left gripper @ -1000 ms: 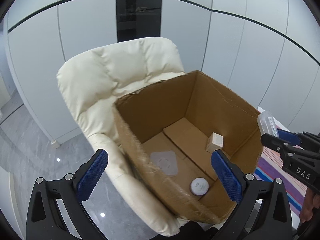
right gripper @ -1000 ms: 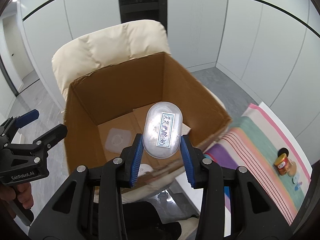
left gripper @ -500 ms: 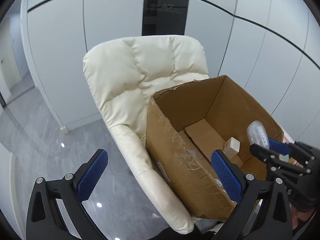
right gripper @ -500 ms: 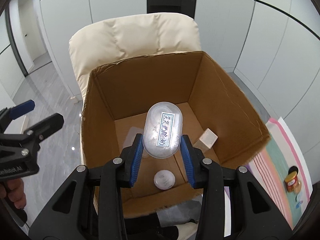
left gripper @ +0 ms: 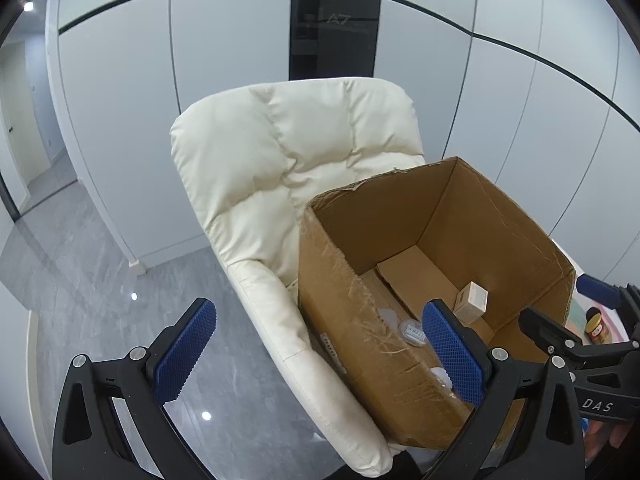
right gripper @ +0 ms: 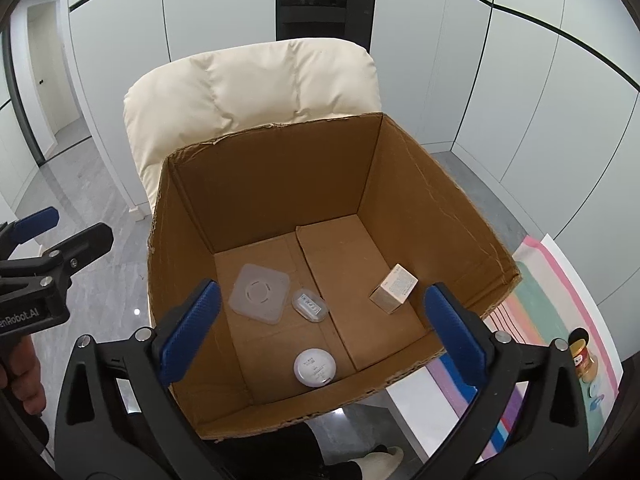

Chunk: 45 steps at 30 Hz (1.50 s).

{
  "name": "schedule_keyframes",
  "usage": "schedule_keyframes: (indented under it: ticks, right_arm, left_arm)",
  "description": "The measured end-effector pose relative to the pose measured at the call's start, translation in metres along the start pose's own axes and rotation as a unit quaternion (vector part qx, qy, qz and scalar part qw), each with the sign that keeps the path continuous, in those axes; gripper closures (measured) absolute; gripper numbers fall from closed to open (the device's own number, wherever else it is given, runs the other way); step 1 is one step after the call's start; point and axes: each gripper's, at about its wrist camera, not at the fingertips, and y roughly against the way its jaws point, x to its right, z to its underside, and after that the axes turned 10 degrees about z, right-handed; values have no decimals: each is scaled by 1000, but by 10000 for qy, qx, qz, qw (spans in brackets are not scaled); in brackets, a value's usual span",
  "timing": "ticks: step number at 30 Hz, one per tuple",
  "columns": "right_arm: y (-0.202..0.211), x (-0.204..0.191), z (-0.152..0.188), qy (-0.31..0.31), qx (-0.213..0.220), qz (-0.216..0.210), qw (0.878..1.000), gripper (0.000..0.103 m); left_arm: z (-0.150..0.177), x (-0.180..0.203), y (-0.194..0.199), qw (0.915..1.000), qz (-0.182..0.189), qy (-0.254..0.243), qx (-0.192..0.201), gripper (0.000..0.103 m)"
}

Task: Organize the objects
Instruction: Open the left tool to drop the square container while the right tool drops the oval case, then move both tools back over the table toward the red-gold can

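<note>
An open cardboard box (right gripper: 400, 184) stands on a cream padded chair (right gripper: 256, 80). On its floor lie a clear oval container with a label (right gripper: 310, 305), a square translucent lid (right gripper: 260, 293), a round white jar (right gripper: 314, 367) and a small beige carton (right gripper: 394, 288). My right gripper (right gripper: 316, 332) is open and empty above the box's near side. My left gripper (left gripper: 318, 354) is open and empty, left of the box (left gripper: 432, 240), over the chair's edge. The oval container also shows in the left wrist view (left gripper: 412, 332).
A striped cloth (right gripper: 560, 320) covers a table to the right of the box, with a small yellow jar (right gripper: 582, 358) on it. Grey tile floor (left gripper: 80, 280) lies to the left. White wall panels stand behind the chair.
My right gripper has opened and let go of the oval container, which now lies on the box floor beside the square lid. My left gripper has drifted left, away from the box.
</note>
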Motion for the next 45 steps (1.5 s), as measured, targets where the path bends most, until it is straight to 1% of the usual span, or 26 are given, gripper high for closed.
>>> schedule_keyframes:
  ticks: [6, 12, 17, 27, 39, 45]
  right_arm:
    - [5, 16, 3, -108, 52, 23, 9999, 0]
    - [5, 35, 7, -252, 3, 107, 9996, 0]
    - [8, 50, 11, -325, 24, 189, 9993, 0]
    - [10, 87, 24, -602, -85, 360, 9975, 0]
    - [15, 133, 42, -912, -164, 680, 9934, 0]
    - [22, 154, 51, -1054, -113, 912, 9902, 0]
  left_arm:
    - [-2, 15, -1, 9999, 139, -75, 42, 0]
    - [-3, 31, -8, 9996, 247, -118, -1, 0]
    - [-6, 45, -12, 9989, 421, -181, -9, 0]
    - [-8, 78, -16, 9974, 663, -282, 60, 0]
    - [-7, 128, -25, 9948, 777, -661, 57, 0]
    - [-3, 153, -27, 9925, 878, -855, 45, 0]
